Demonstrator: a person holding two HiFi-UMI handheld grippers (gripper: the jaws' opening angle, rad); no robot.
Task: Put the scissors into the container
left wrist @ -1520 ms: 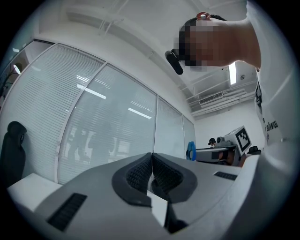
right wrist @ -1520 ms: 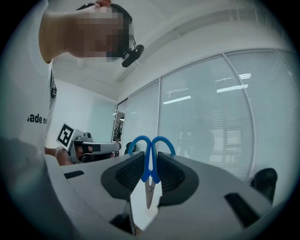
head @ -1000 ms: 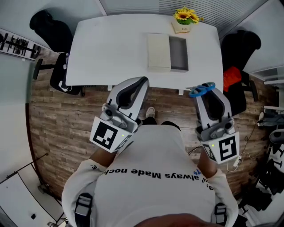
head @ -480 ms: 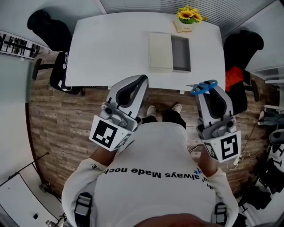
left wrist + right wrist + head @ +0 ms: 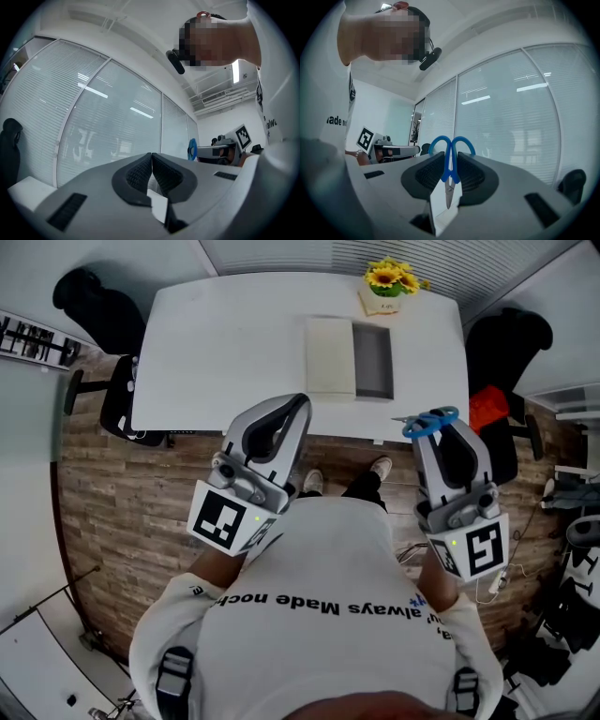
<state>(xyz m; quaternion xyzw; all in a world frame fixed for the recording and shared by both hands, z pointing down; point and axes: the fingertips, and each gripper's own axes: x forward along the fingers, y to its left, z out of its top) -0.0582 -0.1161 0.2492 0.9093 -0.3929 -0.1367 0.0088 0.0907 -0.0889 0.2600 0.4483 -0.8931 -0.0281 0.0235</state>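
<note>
The only legible writing is the black print across the back of the person's white shirt (image 5: 328, 606): in the head view the words "always Made" can be read, and the rest is cut off at the folds. The label on the small pot of yellow flowers (image 5: 386, 282), at the far edge of the white rectangular table (image 5: 234, 343), is too small to read. The left gripper (image 5: 151, 157) has its ribbed black pads pressed together with nothing between them; in the head view it (image 5: 298, 405) points toward the near edge of the table. The right gripper (image 5: 450, 164) is clamped on the blue-handled metal scissors (image 5: 451, 146): the pads press on the handle shanks just below the two finger loops, the loops stand out beyond the jaw tips, and the short steel blades point back into the gripper. In the head view these scissors (image 5: 428, 423) lie level at the tip of the right gripper (image 5: 435, 431), over the near right edge of the table. The open grey rectangular container (image 5: 373, 360) sits on the far right part of the table, with a flat cream-coloured rectangular lid (image 5: 330, 355) directly against its left side. The scissors are apart from the container, nearer and further right.
</note>
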